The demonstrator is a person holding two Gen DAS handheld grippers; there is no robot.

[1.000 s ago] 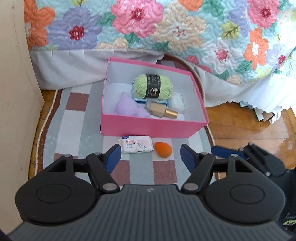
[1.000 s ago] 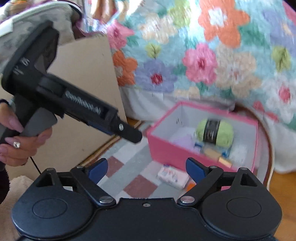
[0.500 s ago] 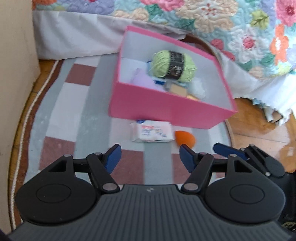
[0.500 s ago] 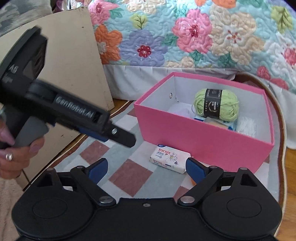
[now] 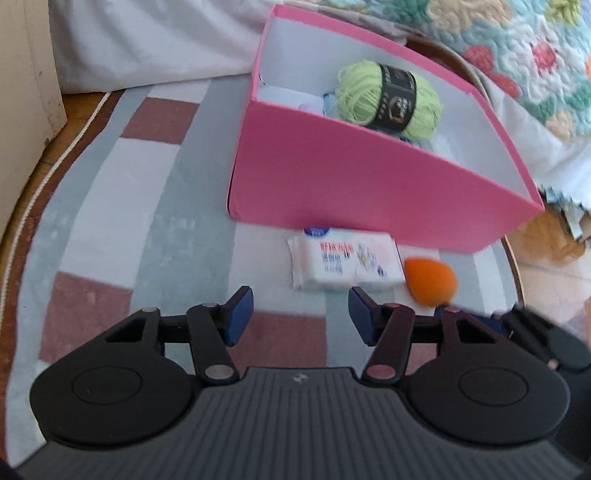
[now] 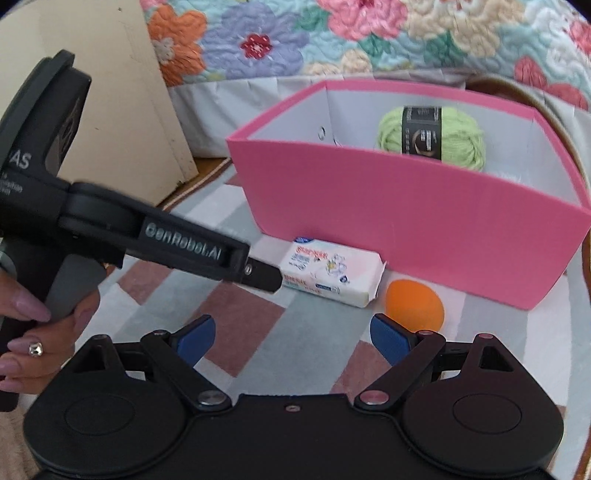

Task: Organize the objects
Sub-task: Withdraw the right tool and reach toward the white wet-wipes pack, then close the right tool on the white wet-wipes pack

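A white tissue pack and an orange egg-shaped sponge lie on the checked rug just in front of a pink box. The box holds a green yarn ball and other items mostly hidden by its front wall. My left gripper is open and empty, just short of the tissue pack. My right gripper is open and empty, low over the rug, near the sponge and the pack. The left gripper's body crosses the right wrist view.
A flowered quilt with a white bed skirt hangs behind the box. A beige cabinet side stands at the left. Wooden floor shows right of the rug.
Both grippers have moved down and forward toward the tissue pack and sponge. The box's front wall now hides most of its contents. Both stay open.
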